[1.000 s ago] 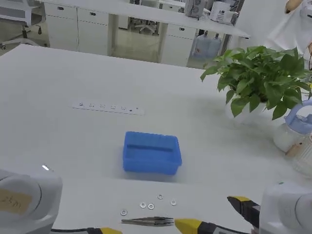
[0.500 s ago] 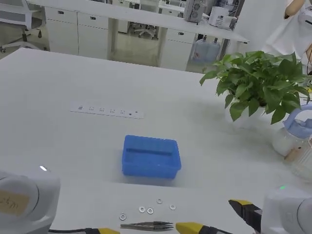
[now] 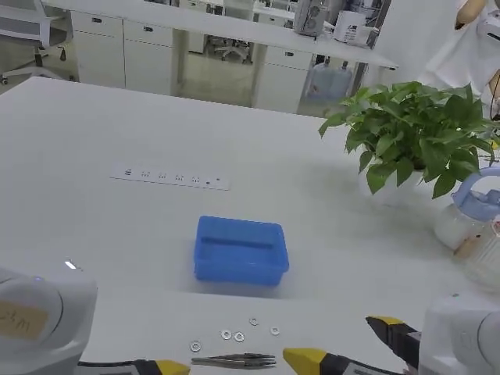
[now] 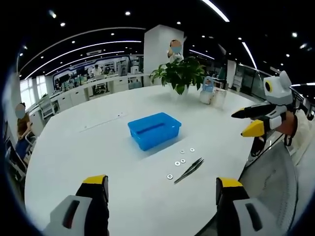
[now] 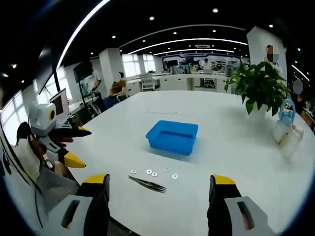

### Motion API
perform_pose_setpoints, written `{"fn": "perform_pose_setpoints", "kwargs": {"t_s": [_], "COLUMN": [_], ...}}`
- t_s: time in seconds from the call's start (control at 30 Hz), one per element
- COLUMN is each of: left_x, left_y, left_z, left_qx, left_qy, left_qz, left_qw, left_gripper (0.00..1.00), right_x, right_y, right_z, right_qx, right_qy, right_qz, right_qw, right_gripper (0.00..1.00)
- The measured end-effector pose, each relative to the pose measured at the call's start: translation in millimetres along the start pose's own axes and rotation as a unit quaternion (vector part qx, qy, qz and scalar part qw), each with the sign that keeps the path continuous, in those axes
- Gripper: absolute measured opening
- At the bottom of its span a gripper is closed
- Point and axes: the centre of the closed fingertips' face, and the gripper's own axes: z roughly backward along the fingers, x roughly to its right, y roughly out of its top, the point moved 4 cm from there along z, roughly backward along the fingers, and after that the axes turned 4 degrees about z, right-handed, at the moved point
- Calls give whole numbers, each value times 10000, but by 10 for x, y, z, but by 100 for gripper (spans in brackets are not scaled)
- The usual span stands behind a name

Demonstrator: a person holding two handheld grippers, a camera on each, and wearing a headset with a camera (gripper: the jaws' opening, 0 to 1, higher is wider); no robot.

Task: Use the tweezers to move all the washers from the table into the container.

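The washers (image 3: 239, 337) are the whole job, and I count five of them loose on the white surface (image 3: 94, 141), scattered in a short row near my edge. The tweezers (image 3: 234, 360) lie flat just beside them on my side, closed tips pointing along the row, touching none of the washers as far as I can tell. A little beyond the washers sits the blue container (image 3: 241, 250), a shallow rectangular tub. I see only bare blue floor inside, though a washer would be small enough to miss against the far wall.

So I judge the task not yet begun. No washer is in the tub, the tweezers are not picked up, and all five transfers are left to do. The first step, by my reckoning, is getting the tweezers into one gripper.

My left gripper (image 4: 161, 183) is released, its jaws spread wide with nothing between them, hanging back from the surface's edge and looking toward the tweezers and washers. My right gripper (image 5: 160, 179) is likewise released and empty, its jaws wide, with the tweezers lying ahead of it.

Farther out, a power strip (image 3: 170, 176) lies behind the container and a potted plant (image 3: 414, 133) stands well off to the right.
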Motion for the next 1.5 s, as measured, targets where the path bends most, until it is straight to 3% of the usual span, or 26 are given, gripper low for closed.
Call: {"fn": "perform_pose_setpoints", "kwargs": {"t_s": [0.03, 0.2, 0.33, 0.53, 0.77, 0.83, 0.87, 1.03, 1.1, 1.23, 1.33, 1.37, 1.4, 1.5], "left_x": [36, 90, 100, 95, 135, 134, 139, 187, 226, 247, 236, 270, 211, 205], "left_y": [-1, 6, 8, -86, -221, -309, -371, -443, -490, -533, -603, -546, -589, -592], "left_z": [-8, -84, -197, -453, -759, -873, -922, -1115, -1172, -1261, -1303, -1342, -1336, -1302], "left_qx": [-2, 65, 0, -399, -790, -1009, -1185, -1183, -1309, -1389, -1528, -1207, -1432, -1434], "left_qy": [-167, -435, -674, -1037, -1370, -1405, -1472, -1530, -1628, -1653, -1689, -1773, -1670, -1687], "left_qz": [-50, -49, -94, -497, -992, -1024, -1138, -1332, -1393, -1521, -1636, -1618, -1602, -1654], "left_qw": [9998, 9990, 9977, 9926, 9824, 9796, 9754, 9720, 9680, 9645, 9599, 9632, 9623, 9610], "left_gripper": [86, 73, 53, 35, 25, 25, 24, 12, 12, 11, 10, 8, 6, 4], "right_x": [6, 24, 26, 1, 5, 0, -6, -45, -57, -59, -47, -45, -42, -50], "right_y": [3, 6, -31, -97, -129, -135, -142, -198, -219, -231, -228, -229, -230, -230], "right_z": [5, 32, 34, 14, -14, -23, -33, -85, -102, -109, -130, -140, -158, -215], "right_qx": [-3, -27, -51, -199, -333, -359, -375, -454, -498, -552, -567, -575, -581, -602], "right_qy": [-6, -62, -81, -54, 12, 27, 38, 114, 162, 184, 229, 242, 261, 311], "right_qz": [13, 80, 22, 79, 59, 55, 52, 7, -21, 9, -29, -38, -40, -33], "right_qw": [10000, 9999, 10000, 9998, 9994, 9993, 9993, 9989, 9986, 9983, 9981, 9980, 9980, 9977], "right_gripper": [82, 79, 76, 75, 74, 74, 74, 73, 73, 73, 73, 73, 73, 73]}}
